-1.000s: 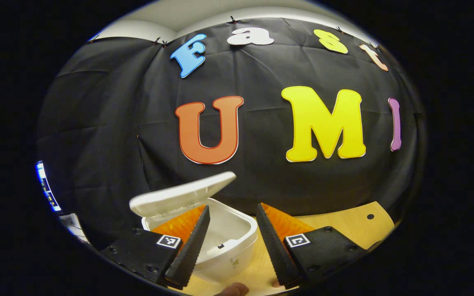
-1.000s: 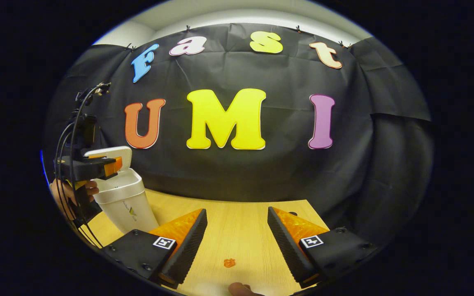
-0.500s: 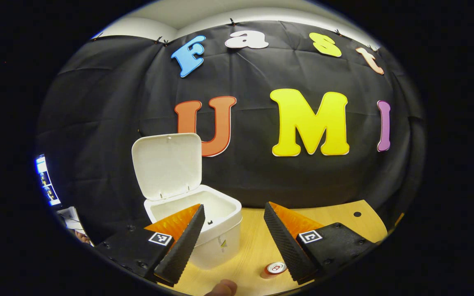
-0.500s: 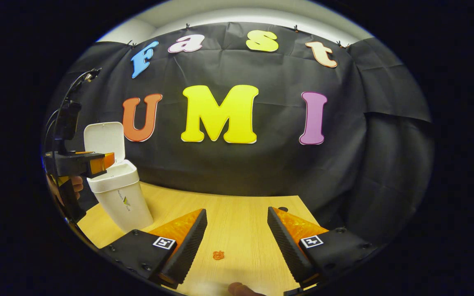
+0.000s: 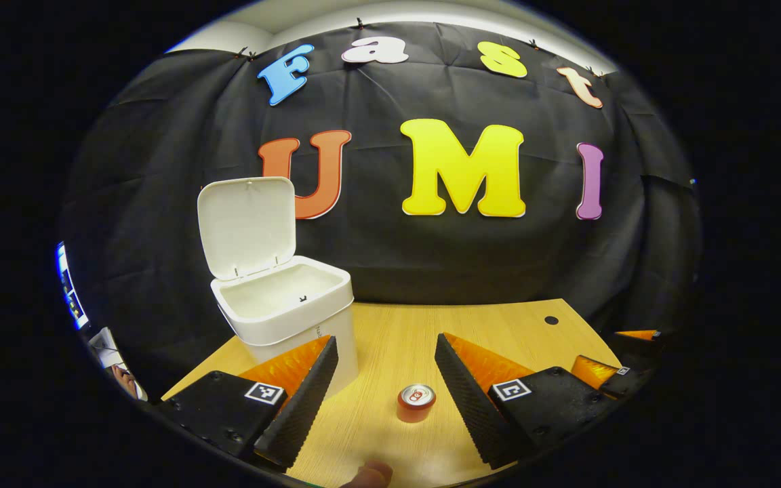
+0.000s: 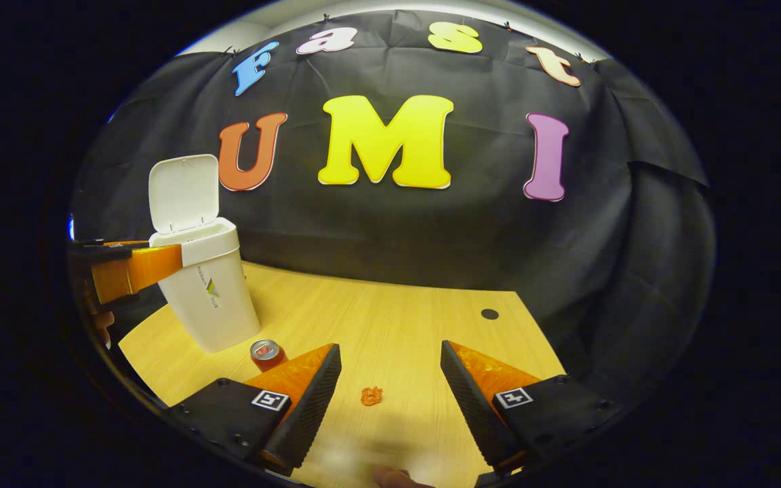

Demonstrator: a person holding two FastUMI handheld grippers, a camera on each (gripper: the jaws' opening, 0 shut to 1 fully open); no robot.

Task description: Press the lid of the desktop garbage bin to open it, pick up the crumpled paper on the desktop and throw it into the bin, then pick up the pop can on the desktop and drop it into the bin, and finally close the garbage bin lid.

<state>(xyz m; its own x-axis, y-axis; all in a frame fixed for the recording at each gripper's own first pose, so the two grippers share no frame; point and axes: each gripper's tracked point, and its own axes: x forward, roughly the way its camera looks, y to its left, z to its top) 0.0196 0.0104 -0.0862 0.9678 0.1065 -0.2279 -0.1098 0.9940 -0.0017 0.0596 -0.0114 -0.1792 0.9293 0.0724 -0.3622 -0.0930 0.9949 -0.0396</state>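
Wooden desktop point(image 6: 390, 325) against black cloth wall, far edge with small round hole point(image 6: 489, 314) near right corner. White garbage bin point(image 5: 289, 312) near left edge, lid point(image 5: 247, 227) standing upright, mouth open. Pop can point(image 5: 416, 402) upright just right of bin, between spread fingers of left gripper point(image 5: 385, 400), untouched. Small orange crumpled paper point(image 6: 371, 396) on bare wood between parted fingers of right gripper point(image 6: 390, 407), not gripped. Wide free surface from paper to right edge.

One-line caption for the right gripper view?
Open right gripper above crumpled paper; pop can stands beside the open-lidded bin.
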